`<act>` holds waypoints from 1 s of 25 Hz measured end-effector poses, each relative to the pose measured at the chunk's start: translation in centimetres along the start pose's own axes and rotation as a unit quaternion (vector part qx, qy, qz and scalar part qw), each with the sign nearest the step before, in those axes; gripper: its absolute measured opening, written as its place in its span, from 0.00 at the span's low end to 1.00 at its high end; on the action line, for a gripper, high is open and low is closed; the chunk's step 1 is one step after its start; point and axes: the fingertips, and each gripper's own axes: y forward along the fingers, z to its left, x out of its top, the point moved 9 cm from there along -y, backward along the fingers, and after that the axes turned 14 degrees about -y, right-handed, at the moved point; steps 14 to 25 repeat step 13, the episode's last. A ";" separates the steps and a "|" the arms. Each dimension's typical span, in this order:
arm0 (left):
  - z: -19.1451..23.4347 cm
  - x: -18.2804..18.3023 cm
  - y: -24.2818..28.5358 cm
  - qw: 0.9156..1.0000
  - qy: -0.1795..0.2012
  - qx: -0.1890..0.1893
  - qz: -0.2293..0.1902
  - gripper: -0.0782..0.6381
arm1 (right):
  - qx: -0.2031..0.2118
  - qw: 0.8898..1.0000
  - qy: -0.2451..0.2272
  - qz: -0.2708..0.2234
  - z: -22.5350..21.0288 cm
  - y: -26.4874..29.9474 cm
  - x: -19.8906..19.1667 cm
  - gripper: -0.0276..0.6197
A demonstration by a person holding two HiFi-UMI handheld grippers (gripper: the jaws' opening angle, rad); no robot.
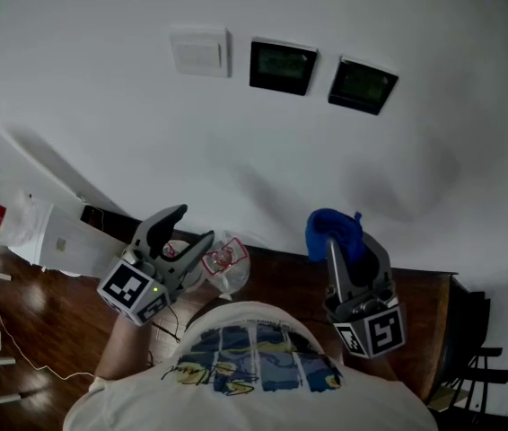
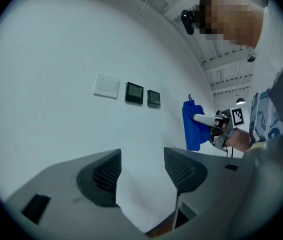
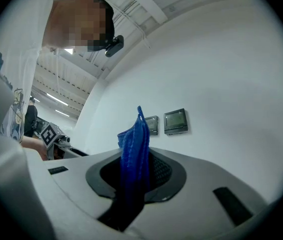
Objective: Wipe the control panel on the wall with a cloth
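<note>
White switch plate (image 1: 200, 51) up top, mounted flat. Down low, dark wooden floor (image 1: 48, 317), with a thin white cable (image 1: 22, 359) trailing across. Far left, white bag (image 1: 12, 223) with a red mark. Far right, black chair frame (image 1: 480, 353). Overhead, white ceiling beams (image 2: 225, 61).

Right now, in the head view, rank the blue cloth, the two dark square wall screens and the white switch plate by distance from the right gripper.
1. Blue cloth, clamped in the right gripper.
2. Right dark screen, above it.
3. Left dark screen, mid-row.
4. White switch plate, far left.
</note>
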 end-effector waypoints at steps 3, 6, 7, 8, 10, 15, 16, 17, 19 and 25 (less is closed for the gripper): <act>-0.6 -0.7 0.3 1.000 -0.003 0.006 -0.003 0.45 | 0.001 1.000 0.006 0.001 -0.5 -0.4 -1.0 0.19; -1.0 -1.3 0.3 1.000 -0.006 0.012 0.001 0.45 | 0.008 1.000 0.011 0.004 -0.6 -0.7 -1.4 0.19; -1.1 -1.4 0.3 1.000 -0.007 0.014 0.001 0.45 | 0.010 1.000 0.010 0.005 -0.6 -0.8 -1.4 0.19; -1.2 -1.4 0.4 1.000 -0.007 0.015 -0.001 0.45 | 0.012 1.000 0.007 0.006 -0.8 -0.9 -1.4 0.19; -1.5 -1.2 0.8 1.000 -0.005 0.011 -0.005 0.45 | 0.010 1.000 0.003 0.008 -1.1 -1.2 -1.5 0.19; -2.0 -1.0 1.3 1.000 0.001 0.002 -0.008 0.45 | 0.004 1.000 0.006 0.010 -1.6 -1.6 -1.6 0.19; -2.0 -1.0 1.3 1.000 0.001 0.002 -0.008 0.45 | 0.004 1.000 0.006 0.010 -1.6 -1.6 -1.6 0.19; -2.0 -1.0 1.3 1.000 0.001 0.002 -0.008 0.45 | 0.004 1.000 0.006 0.010 -1.6 -1.6 -1.6 0.19; -2.0 -1.0 1.3 1.000 0.001 0.002 -0.008 0.45 | 0.004 1.000 0.006 0.010 -1.6 -1.6 -1.6 0.19; -2.0 -1.0 1.3 1.000 0.001 0.002 -0.008 0.45 | 0.004 1.000 0.006 0.010 -1.6 -1.6 -1.6 0.19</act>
